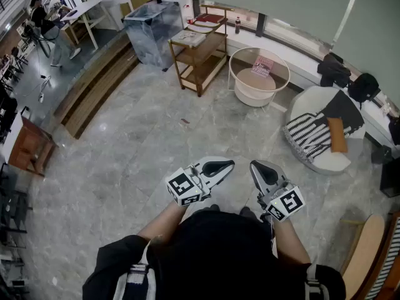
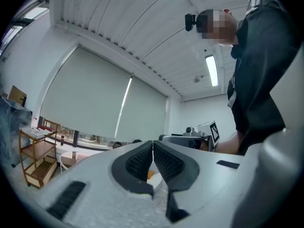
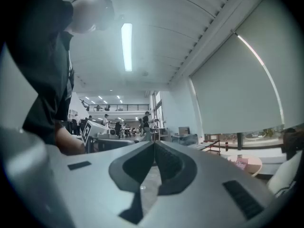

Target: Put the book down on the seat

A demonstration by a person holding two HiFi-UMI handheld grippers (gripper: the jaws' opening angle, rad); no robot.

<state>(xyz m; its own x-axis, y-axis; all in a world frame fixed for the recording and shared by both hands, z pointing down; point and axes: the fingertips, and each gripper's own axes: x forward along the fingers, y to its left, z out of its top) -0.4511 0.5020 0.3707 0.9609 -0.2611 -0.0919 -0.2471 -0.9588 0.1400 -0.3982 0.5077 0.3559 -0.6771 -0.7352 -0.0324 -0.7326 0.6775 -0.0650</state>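
In the head view a pink book [image 1: 262, 66] lies on a round white side table [image 1: 240, 79] by the window. The seat, a round white armchair [image 1: 306, 105] with a striped throw and an orange cushion [image 1: 337, 134], stands to the right of that table. My left gripper [image 1: 230, 164] and right gripper [image 1: 255, 165] are held level in front of my body, far from both, with several steps of floor between. Each gripper's jaws are shut with nothing between them, as the left gripper view [image 2: 153, 144] and the right gripper view [image 3: 155, 146] show. The pink book [image 3: 241, 163] shows small at the right.
A wooden shelf trolley [image 1: 199, 52] with a red book [image 1: 209, 19] and a pale one [image 1: 187, 37] stands left of the round table. A grey bin [image 1: 150, 30], wooden steps [image 1: 94, 83] and people at desks [image 1: 53, 17] lie far left. Grey marble floor [image 1: 137, 155] spreads ahead.
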